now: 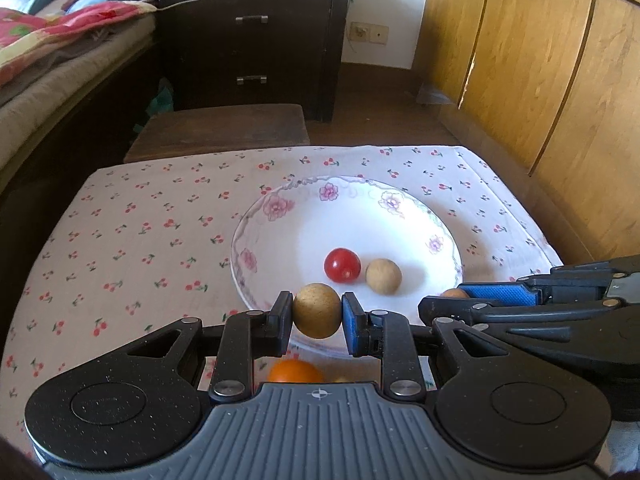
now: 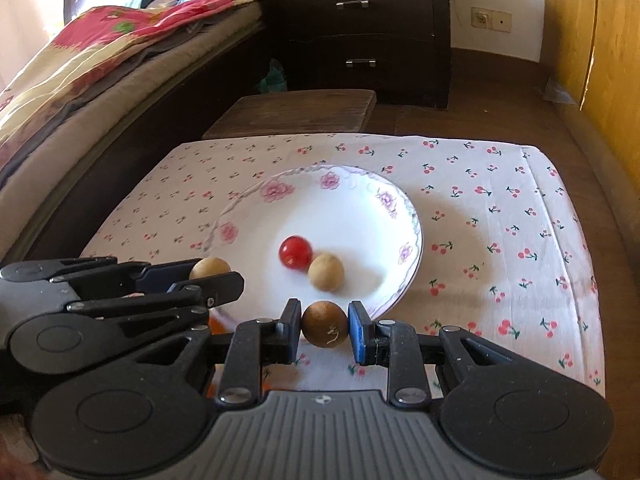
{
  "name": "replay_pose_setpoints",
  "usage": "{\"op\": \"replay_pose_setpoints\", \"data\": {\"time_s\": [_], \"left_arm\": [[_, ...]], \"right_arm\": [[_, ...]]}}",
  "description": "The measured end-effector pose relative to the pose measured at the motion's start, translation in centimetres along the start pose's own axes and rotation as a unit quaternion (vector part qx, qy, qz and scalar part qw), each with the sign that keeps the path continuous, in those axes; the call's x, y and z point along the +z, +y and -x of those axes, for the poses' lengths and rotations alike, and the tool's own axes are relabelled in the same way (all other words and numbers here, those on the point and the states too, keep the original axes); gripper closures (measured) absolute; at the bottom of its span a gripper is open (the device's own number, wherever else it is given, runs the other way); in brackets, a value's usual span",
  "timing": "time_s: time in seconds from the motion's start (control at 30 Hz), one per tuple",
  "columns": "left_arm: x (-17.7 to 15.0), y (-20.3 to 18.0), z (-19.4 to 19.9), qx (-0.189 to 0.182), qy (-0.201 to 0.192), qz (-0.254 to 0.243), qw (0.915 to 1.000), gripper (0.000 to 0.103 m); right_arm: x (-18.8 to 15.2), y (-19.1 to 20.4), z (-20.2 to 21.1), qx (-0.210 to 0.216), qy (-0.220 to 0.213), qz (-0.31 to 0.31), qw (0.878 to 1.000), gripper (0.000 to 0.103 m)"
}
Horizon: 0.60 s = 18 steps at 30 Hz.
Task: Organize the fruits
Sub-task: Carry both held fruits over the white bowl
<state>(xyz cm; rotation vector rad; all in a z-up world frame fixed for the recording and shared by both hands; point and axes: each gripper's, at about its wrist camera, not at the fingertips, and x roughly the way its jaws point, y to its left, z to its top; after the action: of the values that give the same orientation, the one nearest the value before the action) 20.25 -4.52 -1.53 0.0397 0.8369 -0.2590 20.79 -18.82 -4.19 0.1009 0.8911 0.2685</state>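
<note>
A white floral plate [image 1: 280,236] [image 2: 360,192] sits on the cherry-print tablecloth. In it lie a red cherry tomato [image 1: 342,265] [image 2: 295,251] and a tan longan [image 1: 383,276] [image 2: 326,271]. My left gripper [image 1: 317,314] is shut on a tan longan [image 1: 317,310] at the plate's near rim; it also shows in the right wrist view [image 2: 216,276] with its longan [image 2: 210,267]. My right gripper [image 2: 324,326] is shut on a darker brown longan [image 2: 324,323] just over the plate's near edge; it shows at the right in the left wrist view [image 1: 460,298].
An orange fruit [image 1: 295,371] lies on the tablecloth [image 1: 140,232] under my left gripper. A dark wooden stool [image 1: 220,130] stands beyond the table, a bed [image 1: 48,72] at left, a dark drawer cabinet [image 1: 252,48] behind, wooden wardrobe doors [image 1: 540,60] at right.
</note>
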Motion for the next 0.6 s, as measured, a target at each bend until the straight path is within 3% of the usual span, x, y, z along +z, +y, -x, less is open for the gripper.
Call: {"op": "replay_pose_setpoints", "data": {"time_s": [0.6], "left_arm": [[0.5,0.3,-2.0,0.006,0.017,0.011,0.9998,0.070]], "right_arm": [[1.0,-0.7,-1.9,0.001,0.011,-0.009,1.000,0.075]]}}
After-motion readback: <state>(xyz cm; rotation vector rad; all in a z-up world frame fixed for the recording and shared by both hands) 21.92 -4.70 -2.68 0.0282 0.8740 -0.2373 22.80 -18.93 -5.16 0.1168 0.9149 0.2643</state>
